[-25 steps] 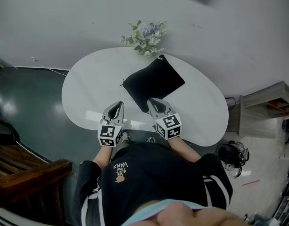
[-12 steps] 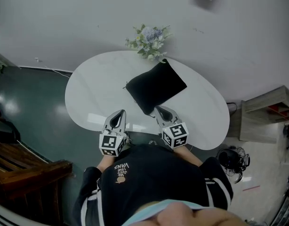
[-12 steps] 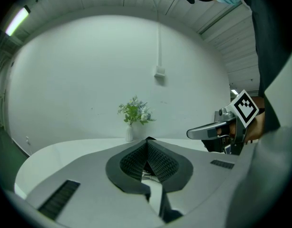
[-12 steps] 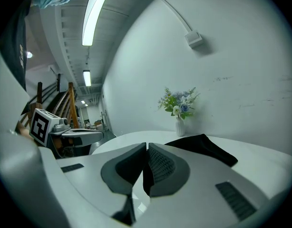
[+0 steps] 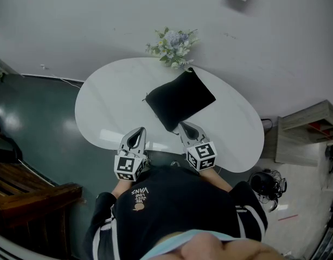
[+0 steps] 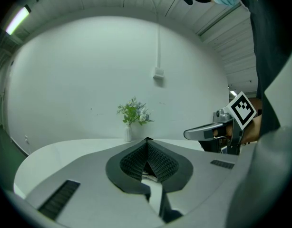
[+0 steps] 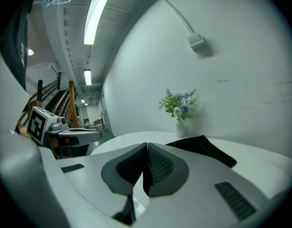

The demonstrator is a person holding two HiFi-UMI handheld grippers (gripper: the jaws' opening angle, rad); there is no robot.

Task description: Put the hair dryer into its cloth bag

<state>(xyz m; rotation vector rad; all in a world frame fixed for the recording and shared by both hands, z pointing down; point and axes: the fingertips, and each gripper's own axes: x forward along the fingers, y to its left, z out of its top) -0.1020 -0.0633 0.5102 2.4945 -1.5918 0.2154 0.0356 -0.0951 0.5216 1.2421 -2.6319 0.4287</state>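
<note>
Small lettering on the person's black shirt (image 5: 172, 205) reads VANS, seen upside down. The left gripper (image 6: 147, 142) has its jaws pressed together with nothing between them. The right gripper (image 7: 146, 147) is likewise closed and empty. The black cloth bag (image 5: 180, 98) lies on the white table (image 5: 107, 96), just ahead of the right gripper's tips and ahead and to the right of the left one. A vase of flowers (image 5: 173, 44) stands beyond the bag.
</note>
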